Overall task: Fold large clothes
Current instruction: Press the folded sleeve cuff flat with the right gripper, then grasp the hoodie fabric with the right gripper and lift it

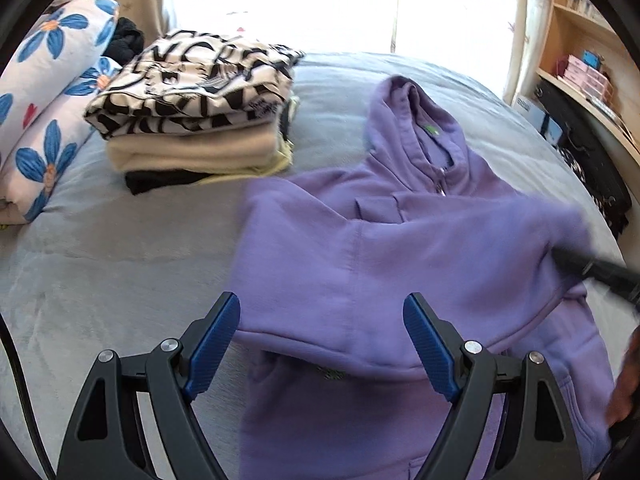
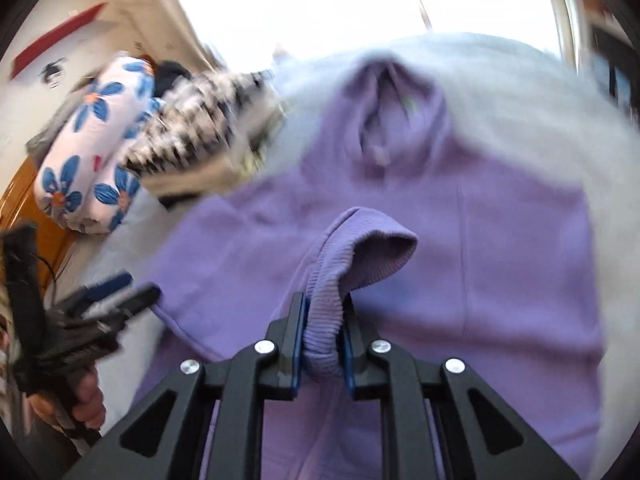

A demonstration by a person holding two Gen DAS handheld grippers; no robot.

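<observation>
My right gripper has its jaws pinched on the ribbed cuff of the purple hoodie, centre frame. The grip looks shallow, so a quick pull could slip it out and drop the sleeve crooked. My left gripper hangs wide, holding nothing, over the hem. Beyond that: grey bedspread, folded stack upper left, floral pillows, bright window.

Grey-blue bed under a bright, washed-out window; pale curtains beside it, wooden shelving at right, perhaps holding boxes.
</observation>
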